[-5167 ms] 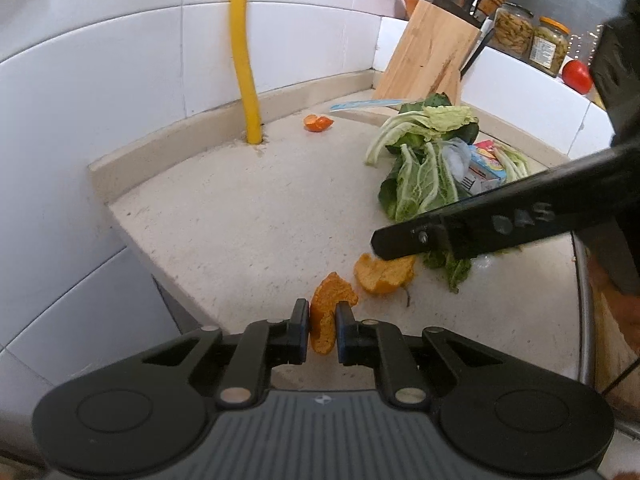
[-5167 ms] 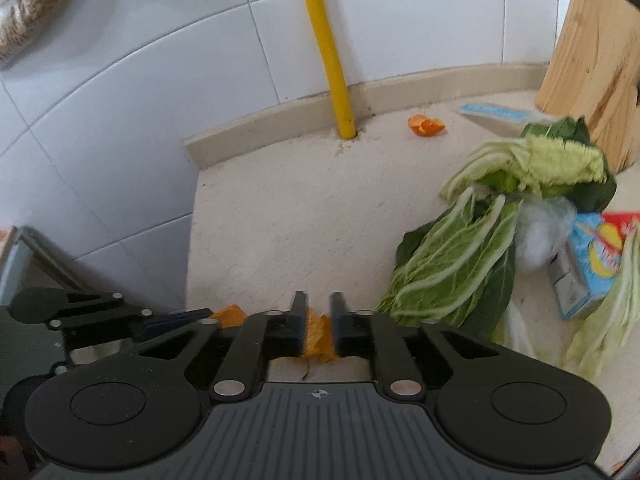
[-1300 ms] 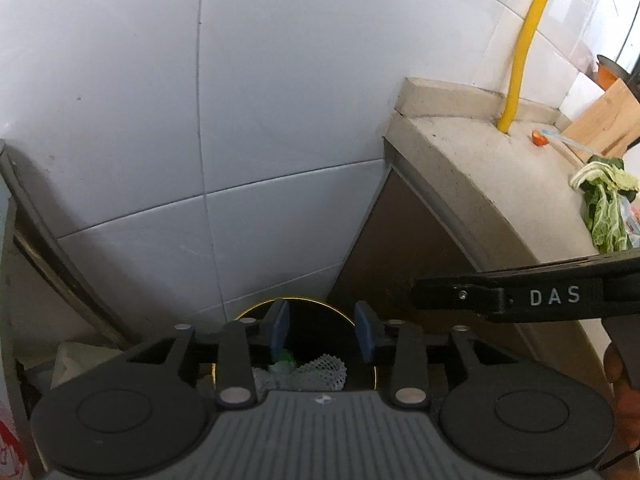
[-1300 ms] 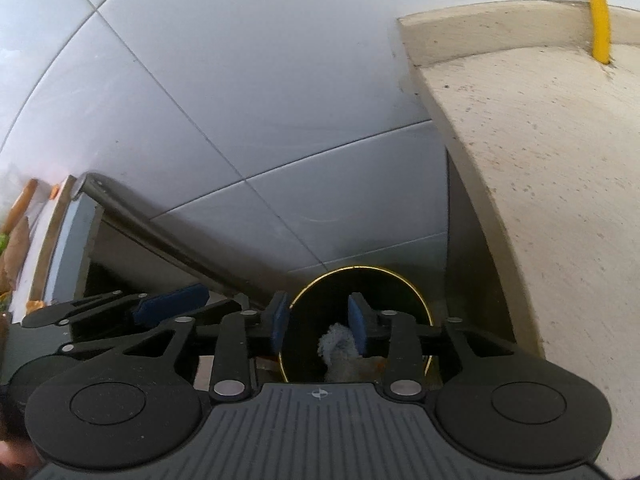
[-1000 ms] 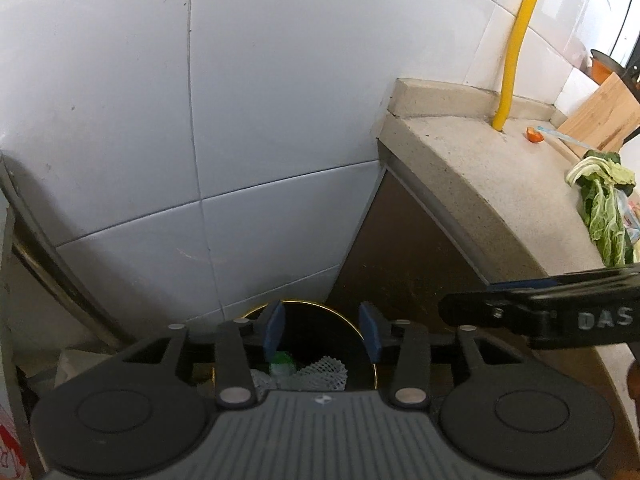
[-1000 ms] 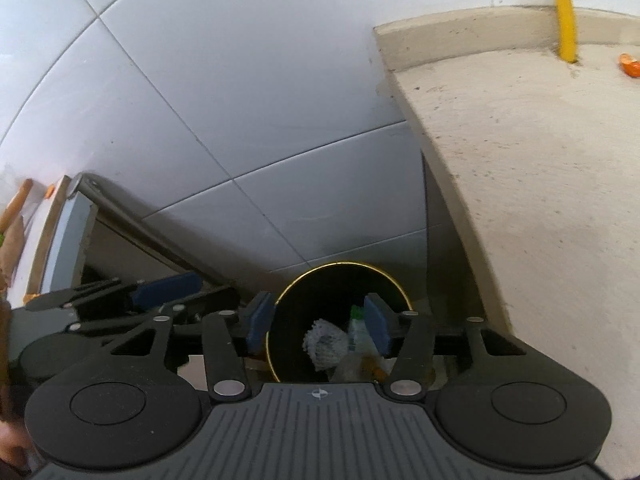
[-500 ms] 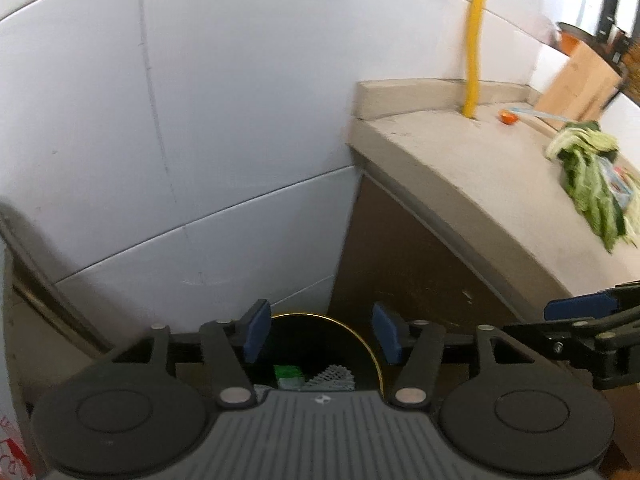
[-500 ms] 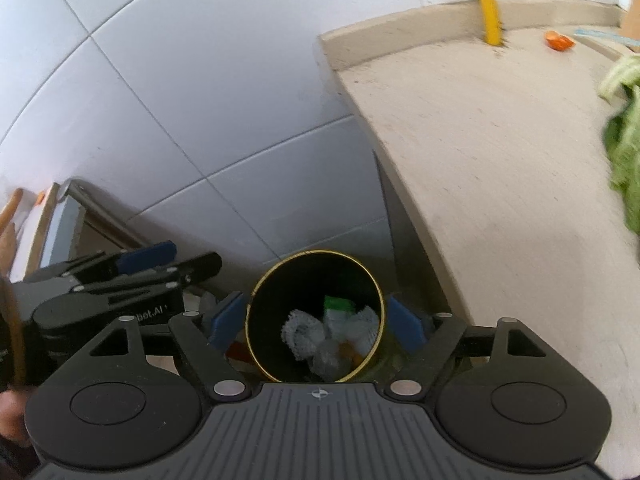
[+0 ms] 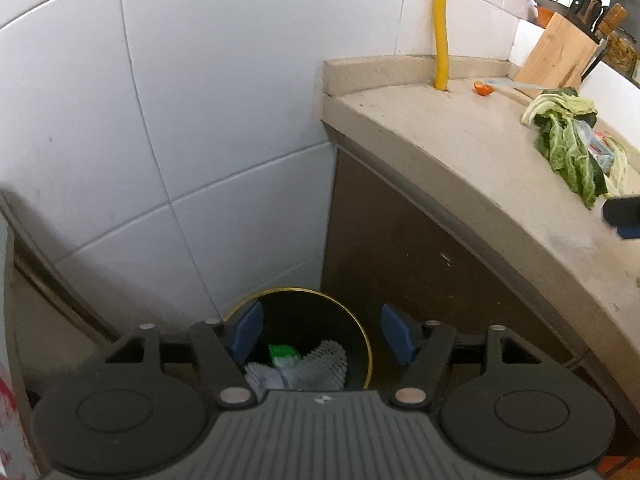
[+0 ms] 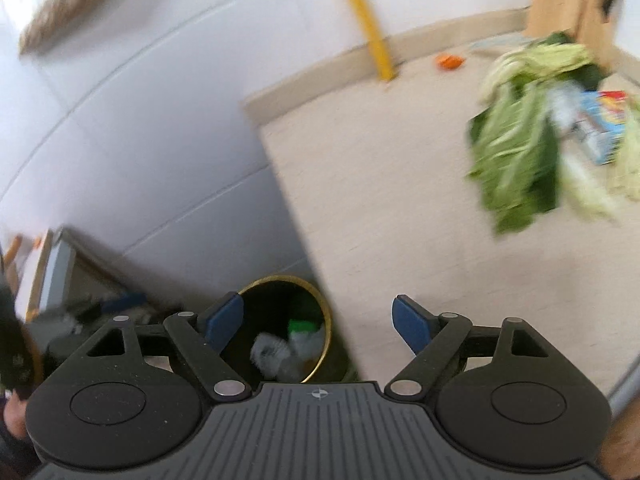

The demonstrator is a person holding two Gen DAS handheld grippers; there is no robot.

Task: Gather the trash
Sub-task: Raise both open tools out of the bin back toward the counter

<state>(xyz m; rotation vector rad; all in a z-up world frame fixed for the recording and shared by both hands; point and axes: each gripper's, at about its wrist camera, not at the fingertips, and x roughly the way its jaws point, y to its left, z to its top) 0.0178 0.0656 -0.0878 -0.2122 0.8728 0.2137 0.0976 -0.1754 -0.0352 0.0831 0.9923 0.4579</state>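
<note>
Left wrist view: the left gripper [image 9: 322, 334] is seen spread and empty above the bin [image 9: 356, 320], its jaws just opened; the right gripper [image 10: 316, 320] likewise. Greens [image 10: 516, 152], carton [image 10: 600, 132] and orange peel [image 9: 482, 88] are left on the counter [image 10: 400, 220].

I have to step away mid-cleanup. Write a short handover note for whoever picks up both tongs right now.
Left tongs: open and empty, above the bin; jaws have just been opening.
Right tongs: open and empty, over the counter edge; jaws have just been opening.
Done: the two orange peels gripped earlier are gone from the tongs; the bin holds white netting and a green scrap.
Left on the counter: leafy greens, a small carton beside them, a small orange peel near the yellow pipe.
</note>
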